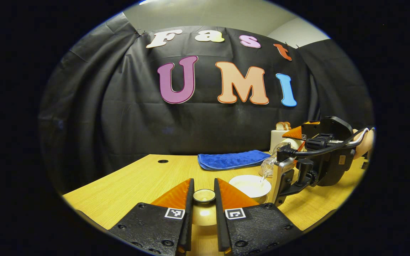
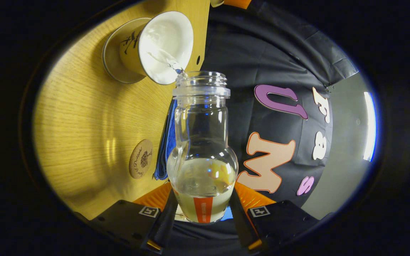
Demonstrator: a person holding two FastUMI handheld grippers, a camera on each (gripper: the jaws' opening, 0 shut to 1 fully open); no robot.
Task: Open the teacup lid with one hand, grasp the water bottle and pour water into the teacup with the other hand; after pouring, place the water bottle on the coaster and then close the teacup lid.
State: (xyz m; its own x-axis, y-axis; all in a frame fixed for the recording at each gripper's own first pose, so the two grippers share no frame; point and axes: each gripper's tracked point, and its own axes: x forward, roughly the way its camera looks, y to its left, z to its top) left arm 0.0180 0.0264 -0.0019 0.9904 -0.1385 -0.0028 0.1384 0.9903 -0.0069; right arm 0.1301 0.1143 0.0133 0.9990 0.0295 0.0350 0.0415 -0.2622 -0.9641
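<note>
in the right gripper view the right tongs (image 2: 201, 209) are closed on the base of the water bottle (image 2: 201, 149), tipped so a thin stream runs from its mouth into the open teacup (image 2: 158, 46) on the counter (image 2: 80, 117); the coaster (image 2: 140, 158) lies bare beside a blue cloth (image 2: 166, 142). the left gripper view shows the left tongs (image 1: 204, 199) clamping the teacup lid (image 1: 204, 196) by its knob, lifted just beside the cup, and a toaster (image 1: 279, 137) behind.
</note>
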